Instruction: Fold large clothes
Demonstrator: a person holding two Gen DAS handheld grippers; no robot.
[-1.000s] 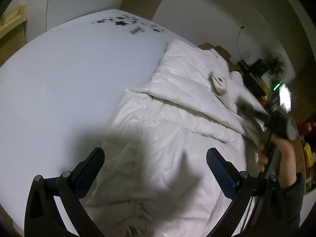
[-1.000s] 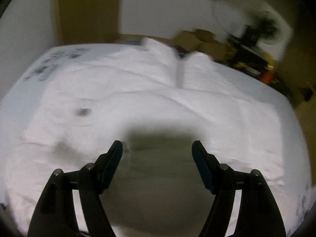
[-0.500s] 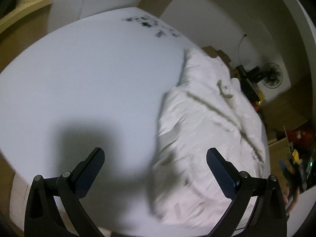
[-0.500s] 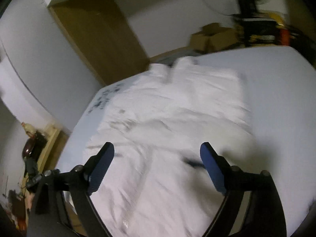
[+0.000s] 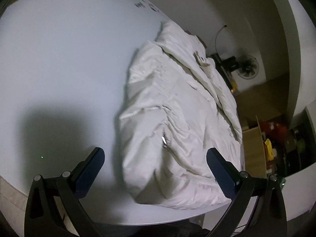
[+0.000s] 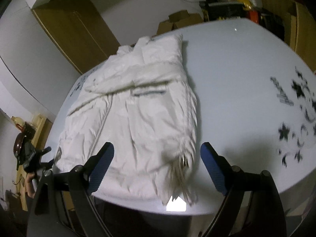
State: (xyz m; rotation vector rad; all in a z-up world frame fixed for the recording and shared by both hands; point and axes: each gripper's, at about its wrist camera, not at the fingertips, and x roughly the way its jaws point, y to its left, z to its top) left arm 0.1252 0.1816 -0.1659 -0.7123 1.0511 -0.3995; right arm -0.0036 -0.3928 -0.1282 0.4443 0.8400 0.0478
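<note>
White bench (image 5: pixel 59 63) now half bare: jacket (image 6: pixel 138 108) folded over. Right hand-held gripper (image 6: pixel 157 158) just opened, empty; left hand-held gripper (image 5: pixel 156 164) open, empty, backed off.

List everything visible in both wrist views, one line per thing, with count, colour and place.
jacket: one, white, padded, partly folded, lying on the table's near half.
table: one, white, round, with a black printed pattern by its rim.
cupboard: one, brown wood, against the far wall.
cardboard boxes: a few, brown, behind the table.
fan: one, dark, by the wall.
person's hand: one, at the left edge of the right wrist view.
left tongs: open, empty, above the jacket's near edge.
right tongs: open, empty, above the jacket's hem.
</note>
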